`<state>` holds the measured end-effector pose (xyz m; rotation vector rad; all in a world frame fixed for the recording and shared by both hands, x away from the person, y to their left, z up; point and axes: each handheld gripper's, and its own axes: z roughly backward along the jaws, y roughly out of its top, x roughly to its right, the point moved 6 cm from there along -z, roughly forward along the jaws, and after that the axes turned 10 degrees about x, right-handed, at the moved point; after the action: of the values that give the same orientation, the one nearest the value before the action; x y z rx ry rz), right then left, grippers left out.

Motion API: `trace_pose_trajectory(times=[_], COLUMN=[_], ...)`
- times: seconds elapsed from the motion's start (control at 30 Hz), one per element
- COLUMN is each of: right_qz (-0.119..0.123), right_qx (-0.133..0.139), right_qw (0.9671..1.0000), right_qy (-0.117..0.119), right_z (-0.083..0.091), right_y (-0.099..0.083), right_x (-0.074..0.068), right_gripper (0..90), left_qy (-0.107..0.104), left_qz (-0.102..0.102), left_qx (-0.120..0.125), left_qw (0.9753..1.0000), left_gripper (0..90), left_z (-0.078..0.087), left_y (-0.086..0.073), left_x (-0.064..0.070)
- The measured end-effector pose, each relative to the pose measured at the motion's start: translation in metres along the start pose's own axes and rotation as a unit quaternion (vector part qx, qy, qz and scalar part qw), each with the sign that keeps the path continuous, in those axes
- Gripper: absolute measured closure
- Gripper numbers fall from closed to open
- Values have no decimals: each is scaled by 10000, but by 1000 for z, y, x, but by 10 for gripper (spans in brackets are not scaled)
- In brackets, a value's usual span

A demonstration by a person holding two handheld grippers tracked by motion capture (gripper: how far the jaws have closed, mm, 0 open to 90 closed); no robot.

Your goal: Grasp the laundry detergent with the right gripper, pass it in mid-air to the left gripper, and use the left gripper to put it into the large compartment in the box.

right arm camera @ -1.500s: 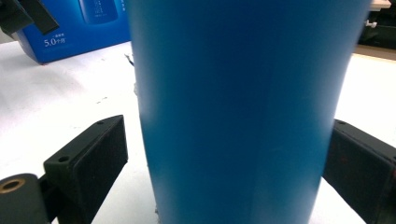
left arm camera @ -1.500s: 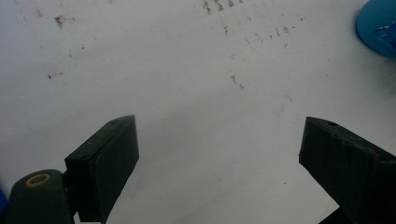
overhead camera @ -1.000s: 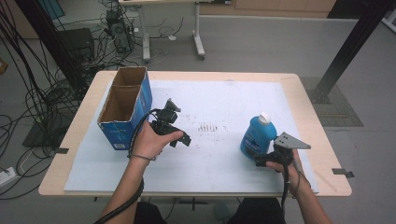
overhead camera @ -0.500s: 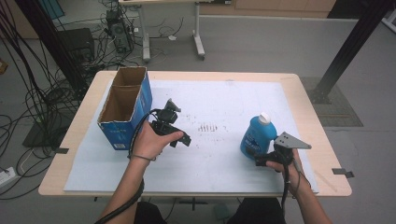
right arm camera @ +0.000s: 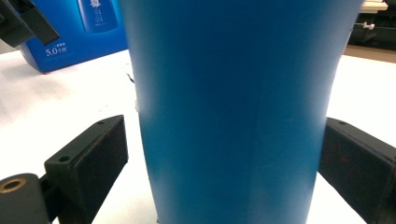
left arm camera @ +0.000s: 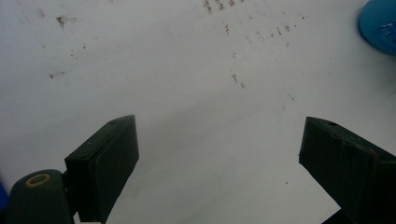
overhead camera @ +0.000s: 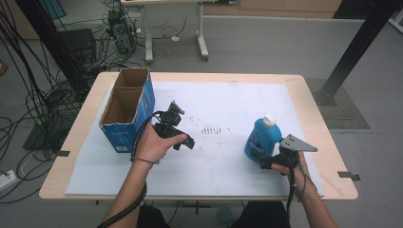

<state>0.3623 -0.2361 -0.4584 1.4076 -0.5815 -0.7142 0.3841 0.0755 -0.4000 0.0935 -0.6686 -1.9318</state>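
1. High view: blue bottle (overhead camera: 259, 139) with white cap, upright on the white sheet (overhead camera: 223, 104) at the right part of the surface (overhead camera: 311, 109). Right gripper (overhead camera: 272, 160) at the bottle's near side, low at its base, hand behind it, grey three-cornered plate on top.
2. High view: left gripper (overhead camera: 183, 140) held in the left hand (overhead camera: 152, 145) over the sheet, left of centre, well apart from the bottle. Open-topped blue cardboard box (overhead camera: 127, 109), two compartments, just beside that hand at the left of the surface. Patch of small dark marks (overhead camera: 212, 129) on the sheet between the two grippers.
3. Left gripper view: left gripper (left arm camera: 219, 154) jaws wide apart, nothing between them, above bare speckled white sheet (left arm camera: 187, 93). Edge of the blue bottle (left arm camera: 380, 23) at the upper right corner.
4. Right gripper view: bottle (right arm camera: 233, 107) stands between the jaws of the right gripper (right arm camera: 224, 158). Jaws wide; a gap shows at the left jaw, while contact at the right jaw cannot be told. Blue box (right arm camera: 79, 28) with printed label behind, upper left.
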Motion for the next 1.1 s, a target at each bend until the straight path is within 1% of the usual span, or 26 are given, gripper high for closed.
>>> trace_pose_trajectory(times=[0.2,1.1], right_qz=[-7,-11], right_qx=[3,13], right_qw=[10000,10000], right_qy=[40,3], right_z=[-1,-2], right_y=[0,2], right_x=[-2,-2], right_gripper=[53,54], left_qy=[-7,-21], left_qz=[-17,-10], left_qx=[6,3], left_qw=[10000,10000], left_gripper=[123,123], left_z=[0,0], left_y=[1,0], left_x=[1,1])
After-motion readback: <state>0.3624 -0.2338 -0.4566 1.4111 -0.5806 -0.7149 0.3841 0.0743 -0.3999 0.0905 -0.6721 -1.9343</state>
